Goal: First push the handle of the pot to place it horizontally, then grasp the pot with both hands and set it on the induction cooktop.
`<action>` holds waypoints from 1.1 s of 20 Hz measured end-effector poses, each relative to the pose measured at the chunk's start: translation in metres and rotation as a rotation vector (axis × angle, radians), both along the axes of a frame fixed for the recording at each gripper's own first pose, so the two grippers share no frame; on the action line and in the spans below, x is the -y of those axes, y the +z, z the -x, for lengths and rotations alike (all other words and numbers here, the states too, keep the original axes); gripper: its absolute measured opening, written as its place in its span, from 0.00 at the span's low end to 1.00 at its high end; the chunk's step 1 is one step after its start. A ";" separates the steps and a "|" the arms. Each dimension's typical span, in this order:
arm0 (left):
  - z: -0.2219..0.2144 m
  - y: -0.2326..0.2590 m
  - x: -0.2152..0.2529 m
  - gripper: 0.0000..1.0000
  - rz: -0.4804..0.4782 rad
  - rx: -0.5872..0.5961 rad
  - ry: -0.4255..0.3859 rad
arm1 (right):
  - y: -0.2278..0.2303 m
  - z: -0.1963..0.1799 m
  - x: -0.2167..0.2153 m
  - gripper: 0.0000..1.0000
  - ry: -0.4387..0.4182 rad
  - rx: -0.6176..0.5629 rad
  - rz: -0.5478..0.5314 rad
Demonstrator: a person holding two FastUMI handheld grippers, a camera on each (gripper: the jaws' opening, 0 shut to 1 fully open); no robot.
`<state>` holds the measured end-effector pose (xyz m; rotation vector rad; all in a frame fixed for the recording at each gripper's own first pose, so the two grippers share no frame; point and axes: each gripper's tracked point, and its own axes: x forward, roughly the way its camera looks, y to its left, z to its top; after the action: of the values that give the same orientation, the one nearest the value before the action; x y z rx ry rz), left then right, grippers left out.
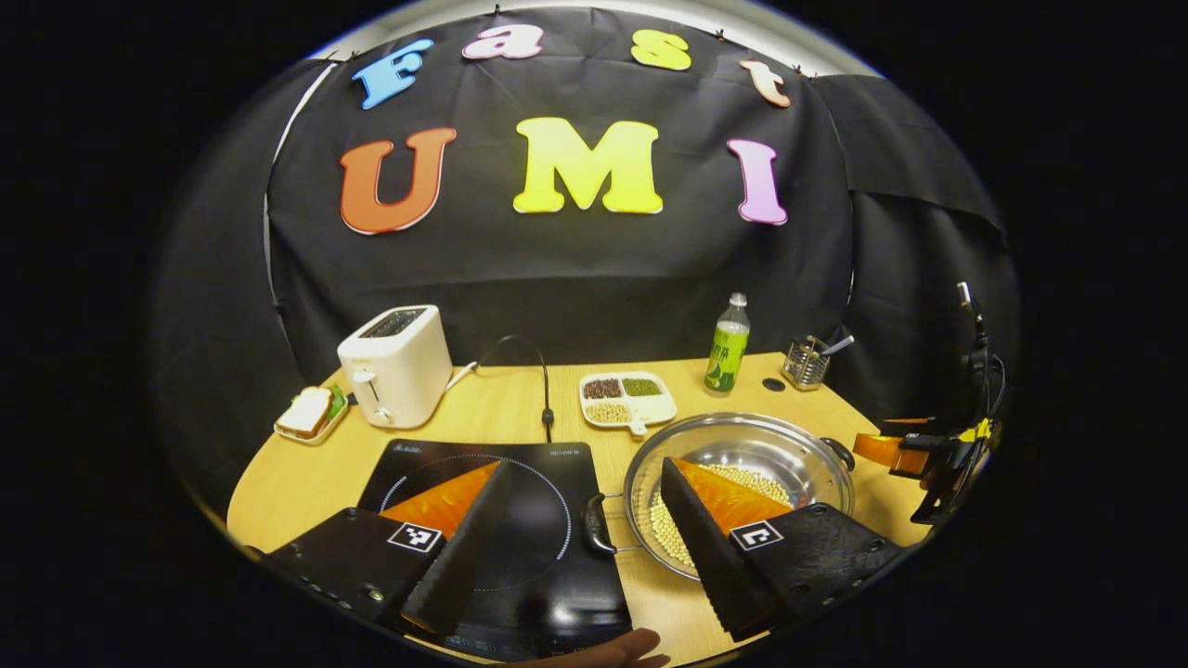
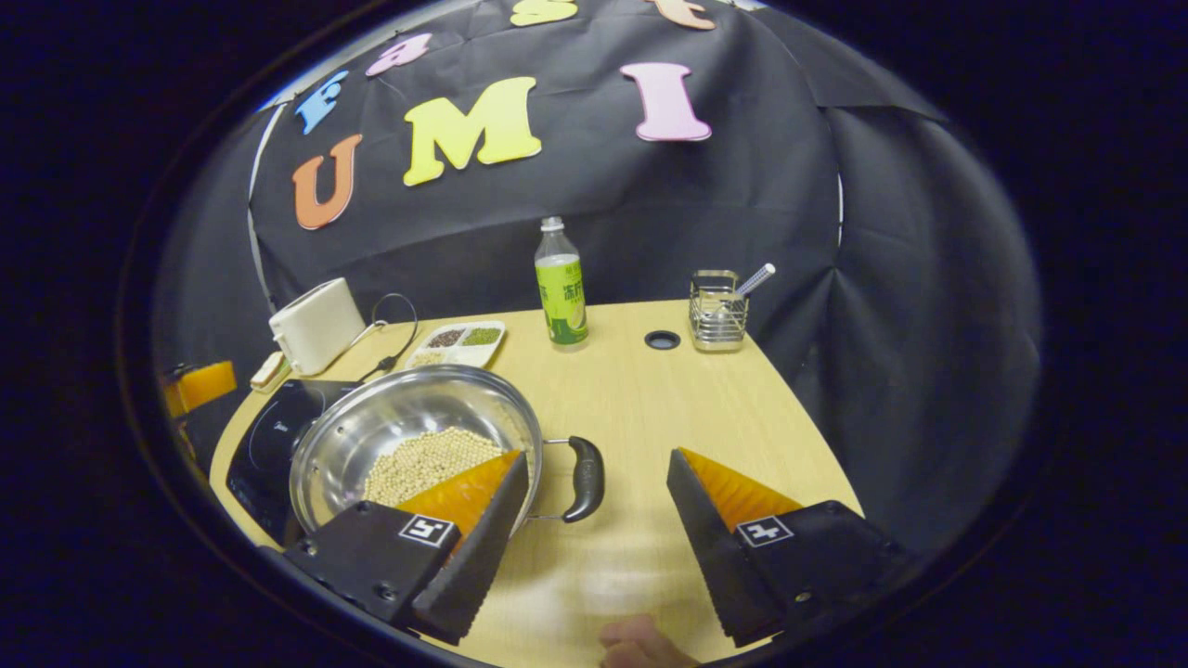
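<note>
Left gripper view gives us the left gripper (image 1: 585, 520) with its fingers spread wide and grasping nothing; one finger hangs over the induction cooktop (image 1: 520, 464), the other over the pot (image 1: 789, 455). Between them we see the pot's near handle (image 1: 597, 524), which lies at the cooktop's edge. The pot stands on the bench (image 1: 520, 404) just beside the cooktop, not on it, and holds a layer of pale beans (image 1: 668, 538). Its far handle (image 1: 840, 452) points toward the other gripper (image 1: 905, 450), which sits off past the rim at the edge of the picture. Farther back we can make out a toaster (image 1: 394, 364), a sandwich on a small tray (image 1: 311, 413), a divided dish of beans (image 1: 628, 399), a green bottle (image 1: 729, 345) and a wire holder (image 1: 806, 362).

Right gripper view shows us the right gripper (image 2: 599, 506), its fingers likewise released and wide apart, with nothing held. One finger overlaps the pot's rim (image 2: 520, 417); the other is over bare bench (image 2: 650, 399). The pot's handle (image 2: 587, 478) on this side lies between the fingers, nearer the first, and neither finger touches it. We see a fingertip (image 2: 640, 640) of the person at the bottom edge.
</note>
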<state>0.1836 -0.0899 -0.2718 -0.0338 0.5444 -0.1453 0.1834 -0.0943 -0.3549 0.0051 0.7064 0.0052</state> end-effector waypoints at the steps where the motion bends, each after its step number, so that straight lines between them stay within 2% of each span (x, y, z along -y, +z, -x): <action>1: -0.001 -0.011 0.004 0.97 0.008 -0.029 -0.004 | -0.004 -0.002 -0.002 0.95 -0.006 -0.011 -0.009; 4: -0.005 -0.039 0.019 0.96 0.016 -0.108 -0.031 | -0.020 -0.007 -0.009 0.96 -0.009 -0.044 -0.037; 6: -0.006 -0.056 0.024 0.95 0.004 -0.149 -0.034 | -0.029 -0.013 0.002 0.95 -0.037 -0.060 0.004; 15: -0.017 -0.107 0.029 0.95 -0.012 -0.281 -0.018 | -0.049 -0.025 0.000 1.00 -0.013 -0.099 0.013; 17: -0.020 -0.111 0.036 0.94 0.014 -0.286 -0.027 | -0.053 -0.025 0.000 0.99 -0.004 -0.112 0.004; 19: -0.023 -0.113 0.030 0.82 0.010 -0.290 -0.014 | -0.054 -0.024 -0.006 0.99 0.004 -0.117 -0.034; 21: -0.021 -0.114 0.028 0.72 0.015 -0.297 -0.009 | -0.053 -0.024 -0.014 0.85 0.012 -0.119 -0.053; 22: -0.023 -0.114 0.032 0.69 0.027 -0.291 -0.033 | -0.053 -0.023 -0.016 0.81 0.007 -0.126 -0.053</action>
<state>0.2067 -0.1221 -0.3859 -0.0731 0.8334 -0.1814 0.2061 -0.0784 -0.4078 0.0547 0.8316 0.0303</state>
